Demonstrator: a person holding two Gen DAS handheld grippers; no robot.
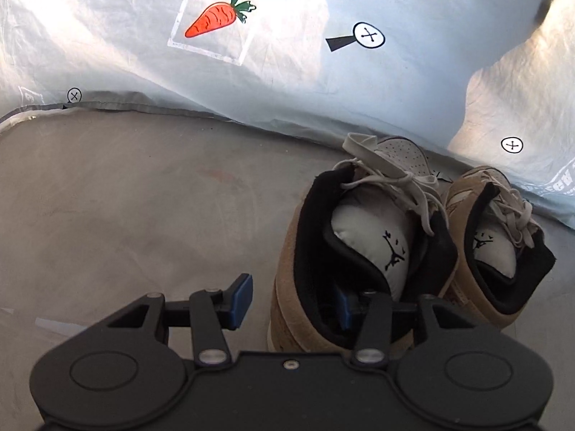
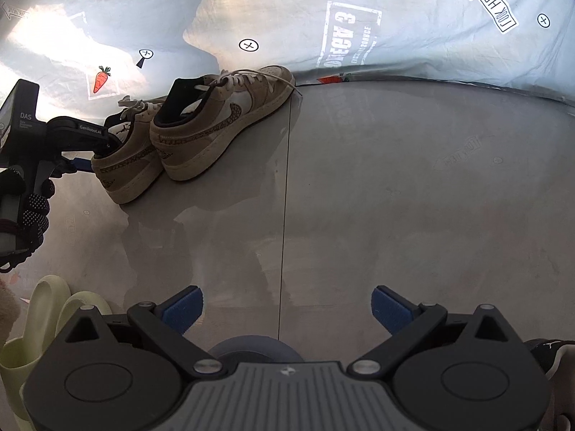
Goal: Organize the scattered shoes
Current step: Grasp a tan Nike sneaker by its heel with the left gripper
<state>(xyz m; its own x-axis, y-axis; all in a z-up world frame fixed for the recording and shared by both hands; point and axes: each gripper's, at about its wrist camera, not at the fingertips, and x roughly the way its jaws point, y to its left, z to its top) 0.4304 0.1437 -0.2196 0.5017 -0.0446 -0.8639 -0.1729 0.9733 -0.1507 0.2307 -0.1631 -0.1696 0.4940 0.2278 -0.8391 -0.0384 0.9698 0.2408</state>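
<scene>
Two tan suede sneakers stand side by side on the grey floor, toes toward the sheet. In the left wrist view the nearer sneaker [image 1: 287, 269] is beside its mate [image 1: 458, 194]. My left gripper [image 1: 293, 294] straddles the nearer sneaker's heel wall, with one blue finger inside the black collar. The outer pad [image 1: 239, 301] stands a little clear of the suede, so the gripper is open. In the right wrist view the same pair [image 2: 125, 165] [image 2: 215, 122] sits at the upper left with the left gripper [image 2: 97, 154] at its heel. My right gripper [image 2: 287, 305] is open over bare floor.
A pale blue printed sheet [image 1: 413, 89] with a carrot picture [image 1: 215, 21] borders the floor behind the sneakers. Pale green slides [image 2: 39, 309] lie at the lower left of the right wrist view. A dark shoe [image 2: 550, 352] shows at its lower right. A gloved hand [image 2: 32, 208] holds the left gripper.
</scene>
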